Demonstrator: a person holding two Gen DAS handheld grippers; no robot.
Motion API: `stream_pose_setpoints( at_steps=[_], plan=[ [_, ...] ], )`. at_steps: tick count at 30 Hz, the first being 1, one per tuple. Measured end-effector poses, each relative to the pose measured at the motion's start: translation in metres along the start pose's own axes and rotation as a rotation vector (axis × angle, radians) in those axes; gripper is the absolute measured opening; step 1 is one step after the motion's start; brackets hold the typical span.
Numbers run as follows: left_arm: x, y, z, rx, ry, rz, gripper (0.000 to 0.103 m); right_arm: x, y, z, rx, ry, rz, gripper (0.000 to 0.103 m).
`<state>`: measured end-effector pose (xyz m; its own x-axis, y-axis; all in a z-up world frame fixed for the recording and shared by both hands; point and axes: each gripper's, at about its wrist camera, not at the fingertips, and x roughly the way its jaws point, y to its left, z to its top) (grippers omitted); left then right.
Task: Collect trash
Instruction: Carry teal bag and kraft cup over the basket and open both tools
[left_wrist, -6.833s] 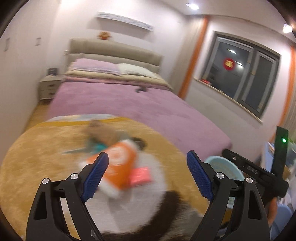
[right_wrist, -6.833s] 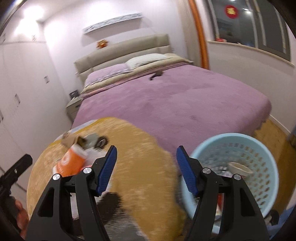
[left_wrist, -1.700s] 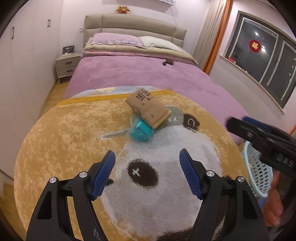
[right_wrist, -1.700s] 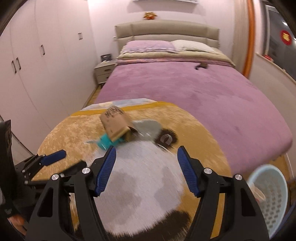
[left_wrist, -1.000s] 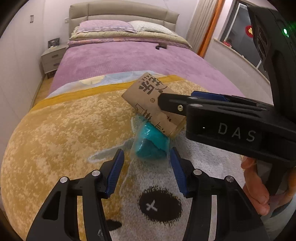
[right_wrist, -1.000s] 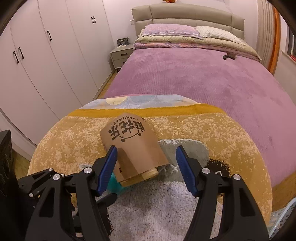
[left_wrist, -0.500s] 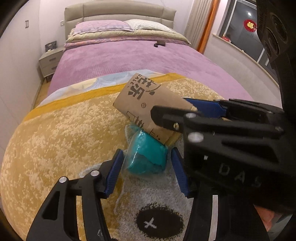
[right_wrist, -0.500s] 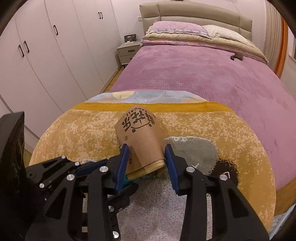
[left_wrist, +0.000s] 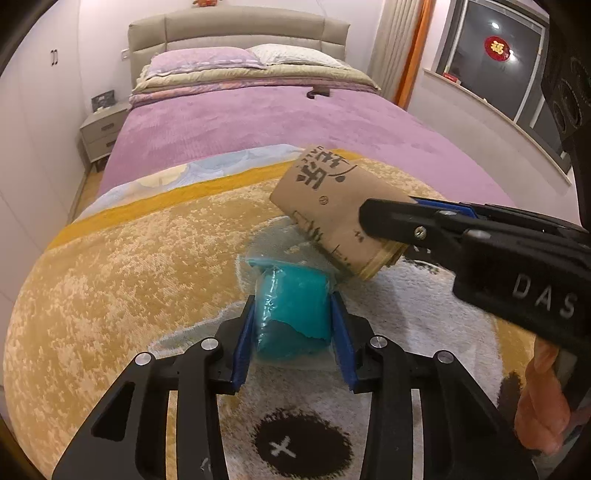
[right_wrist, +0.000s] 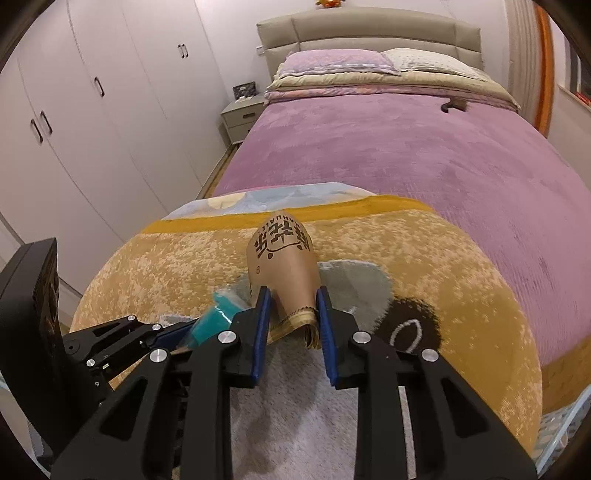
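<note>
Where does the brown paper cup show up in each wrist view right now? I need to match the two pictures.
Left wrist: the brown paper cup lies right of centre, held by the right gripper entering from the right, just above the teal wrapped bundle.
Right wrist: the cup is at centre, its rim end between the blue fingers.
Shared landmark: the beige headboard.

A round yellow panda rug (left_wrist: 122, 258) — beside a purple-covered bed (left_wrist: 258, 122) — bears the trash.
</note>
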<state>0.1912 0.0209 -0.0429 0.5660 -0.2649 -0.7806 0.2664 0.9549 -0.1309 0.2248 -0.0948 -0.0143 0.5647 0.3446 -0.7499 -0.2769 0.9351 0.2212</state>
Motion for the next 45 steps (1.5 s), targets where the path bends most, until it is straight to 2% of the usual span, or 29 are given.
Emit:
stream_pose_setpoints(
  at_steps=[3,13,17,21,24,27,29,30,31,36,37,40,45],
  plan=[
    [-0.011,-0.009,-0.001,0.013,-0.025,0.013,0.036,-0.015,-0.008,-0.004,0.02,-0.024,-0.011,0.022],
    [-0.041,-0.061,-0.006,0.07,-0.085,-0.035,0.036,-0.065,-0.049,-0.031,0.095,-0.07,-0.046,0.02],
    [-0.052,-0.07,-0.016,0.063,-0.096,-0.05,0.036,-0.086,-0.066,-0.057,0.132,-0.042,-0.046,0.02],
    [-0.065,-0.075,-0.042,0.063,-0.108,-0.05,0.036,-0.106,-0.068,-0.098,0.107,-0.03,-0.052,0.02],
    [-0.064,-0.074,-0.056,0.046,-0.087,-0.051,0.036,-0.098,-0.073,-0.117,0.125,-0.003,-0.046,0.023],
    [-0.063,-0.069,-0.064,0.024,-0.069,-0.053,0.036,-0.09,-0.074,-0.122,0.148,0.01,-0.02,0.027],
    [-0.067,-0.066,-0.067,0.016,-0.07,-0.055,0.036,-0.086,-0.069,-0.119,0.129,0.01,-0.053,0.037],
    [-0.069,-0.065,-0.067,0.015,-0.073,-0.055,0.036,-0.084,-0.068,-0.119,0.125,0.012,-0.065,0.046],
    [-0.071,-0.065,-0.067,0.015,-0.079,-0.052,0.036,-0.082,-0.067,-0.118,0.122,0.012,-0.074,0.047],
    [-0.08,-0.067,-0.064,0.02,-0.097,-0.051,0.036,-0.065,-0.068,-0.118,0.149,0.052,-0.067,0.044],
    [-0.081,-0.068,-0.063,0.022,-0.1,-0.053,0.036,-0.065,-0.068,-0.119,0.149,0.049,-0.067,0.035],
    [-0.085,-0.073,-0.058,0.03,-0.112,-0.065,0.036,-0.072,-0.07,-0.12,0.153,0.045,-0.058,0.025],
    [-0.09,-0.1,-0.043,0.076,-0.135,-0.102,0.036,-0.112,-0.082,-0.121,0.164,-0.044,-0.098,0.023]
  ],
)
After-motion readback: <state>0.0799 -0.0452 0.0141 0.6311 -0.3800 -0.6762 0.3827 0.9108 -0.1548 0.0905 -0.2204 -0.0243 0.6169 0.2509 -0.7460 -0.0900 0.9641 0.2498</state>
